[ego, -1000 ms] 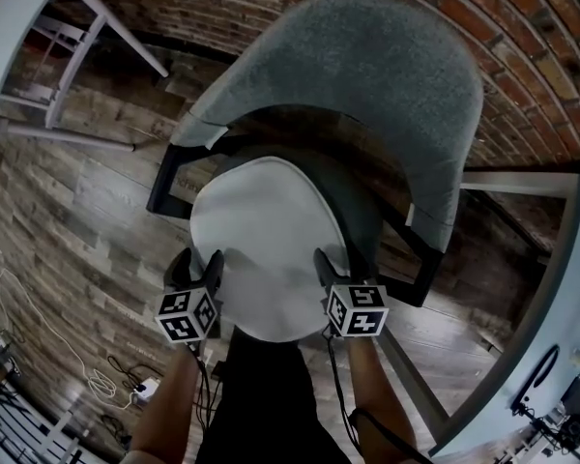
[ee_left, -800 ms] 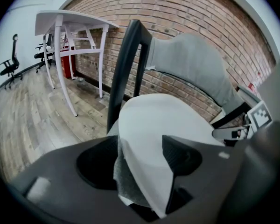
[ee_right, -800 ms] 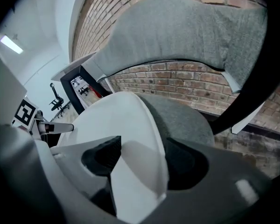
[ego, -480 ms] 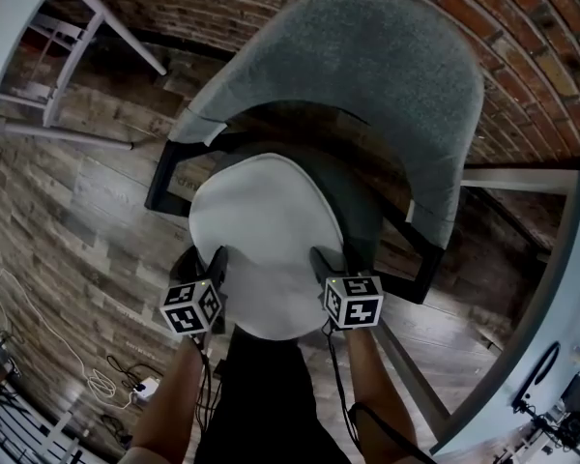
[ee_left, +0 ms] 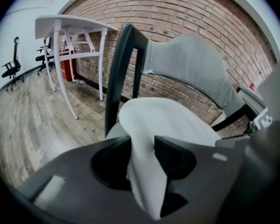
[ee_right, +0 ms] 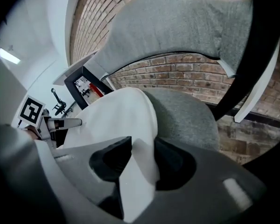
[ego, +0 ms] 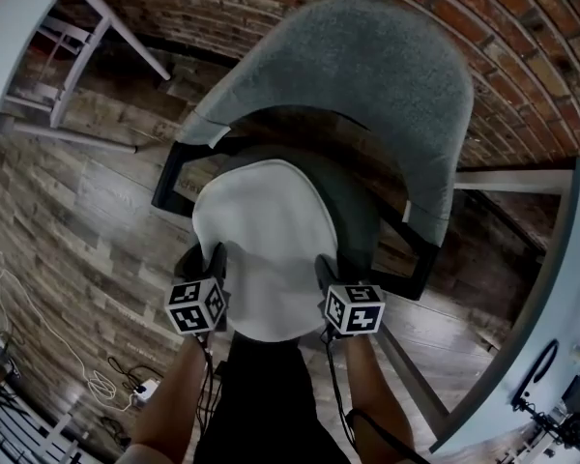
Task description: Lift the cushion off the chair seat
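Note:
A white round cushion (ego: 266, 245) lies on the grey seat (ego: 356, 211) of a chair with a grey backrest (ego: 367, 75). My left gripper (ego: 213, 261) is at the cushion's near left edge, my right gripper (ego: 324, 269) at its near right edge. Both sets of jaws have just been closing. In the left gripper view the cushion (ee_left: 168, 120) has its rim pinched and folded between the left gripper's (ee_left: 142, 146) jaws. In the right gripper view the right gripper (ee_right: 142, 148) likewise pinches the cushion (ee_right: 116, 120), beside the bare seat (ee_right: 186, 115).
The chair's black frame (ego: 169, 177) flanks the seat. A white table (ego: 19, 27) stands at the upper left and another table edge (ego: 561, 288) at the right. Cables (ego: 106, 385) lie on the wood floor. A brick wall (ego: 222, 8) is behind the chair.
Both grippers have edged in over the cushion's near rim and their jaws have closed on it. The cushion still lies on the seat.

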